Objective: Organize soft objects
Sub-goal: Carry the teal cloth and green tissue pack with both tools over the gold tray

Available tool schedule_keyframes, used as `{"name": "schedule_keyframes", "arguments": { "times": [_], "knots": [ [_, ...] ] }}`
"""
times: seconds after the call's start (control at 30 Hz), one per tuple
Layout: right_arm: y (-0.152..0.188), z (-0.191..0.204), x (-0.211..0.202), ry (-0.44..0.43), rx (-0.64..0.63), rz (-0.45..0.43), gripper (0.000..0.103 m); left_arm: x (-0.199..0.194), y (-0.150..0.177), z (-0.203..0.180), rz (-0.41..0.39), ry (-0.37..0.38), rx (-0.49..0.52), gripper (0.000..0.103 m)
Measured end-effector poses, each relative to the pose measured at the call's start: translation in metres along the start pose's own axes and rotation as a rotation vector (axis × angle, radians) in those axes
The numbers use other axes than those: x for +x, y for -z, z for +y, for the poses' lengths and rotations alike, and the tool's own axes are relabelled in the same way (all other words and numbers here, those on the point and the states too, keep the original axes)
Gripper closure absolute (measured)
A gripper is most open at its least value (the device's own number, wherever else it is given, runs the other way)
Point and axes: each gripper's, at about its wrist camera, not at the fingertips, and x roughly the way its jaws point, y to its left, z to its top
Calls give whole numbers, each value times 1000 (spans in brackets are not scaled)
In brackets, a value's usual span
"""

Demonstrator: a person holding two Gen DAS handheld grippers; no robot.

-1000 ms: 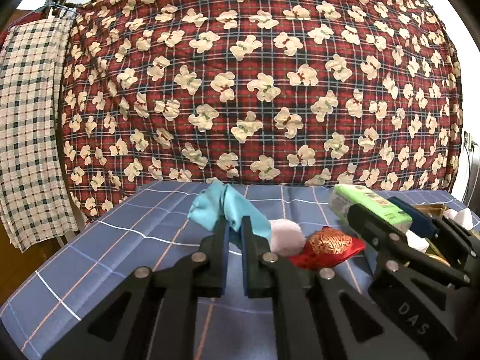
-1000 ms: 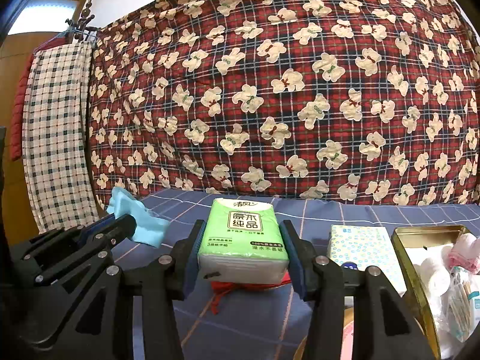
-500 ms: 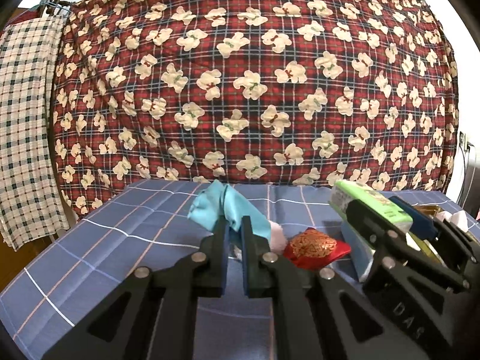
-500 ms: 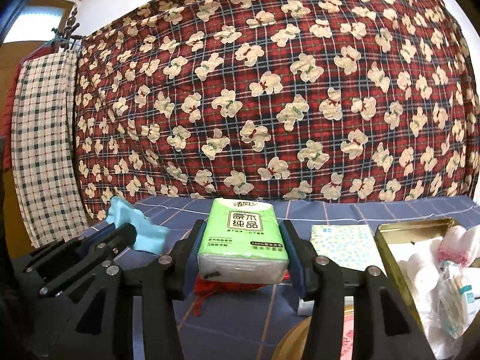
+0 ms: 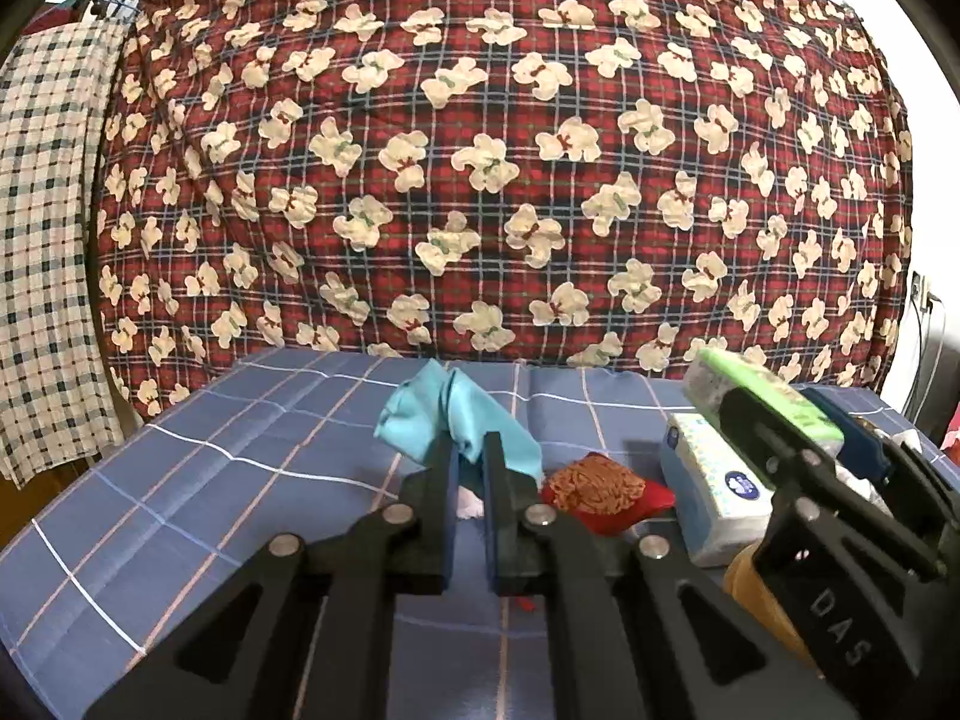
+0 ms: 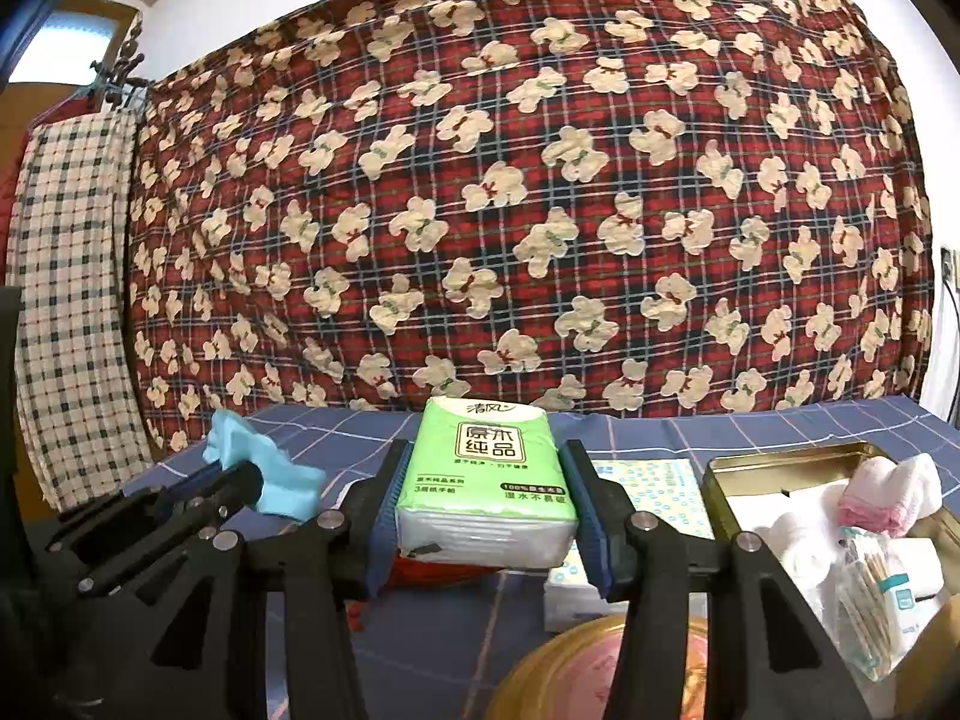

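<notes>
Left gripper [image 5: 467, 450]: fingers pressed together, pinching the light-blue cloth [image 5: 447, 417], held above the blue checked counter [image 5: 198, 474]. Middle: right gripper [image 6: 486, 501], fingers clamping the green tissue pack [image 6: 486, 480] by its sides, clear of the counter. Right: gold tin [image 6: 717, 474], open, already holding white rolls. My guess: pack goes in next. Keep it level, squeeze gently, lower into a free gap.

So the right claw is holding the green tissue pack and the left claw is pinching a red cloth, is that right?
Not quite. In the left wrist view, the left claw pinches a light blue cloth, not red. The right claw does hold the green plastic-wrapped tissue pack.
</notes>
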Motion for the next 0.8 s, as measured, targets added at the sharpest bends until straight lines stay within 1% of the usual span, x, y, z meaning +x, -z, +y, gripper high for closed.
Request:
{"name": "schedule_keyframes", "arguments": {
  "times": [0.5, 0.8],
  "knots": [
    [-5, -15, -14, 16, 17, -39, 51, 2, 2, -20, 26, 40, -4, 98],
    [-10, -30, -14, 0, 46, 4, 51, -1, 0, -33, 45, 70, -4, 98]
  ]
}}
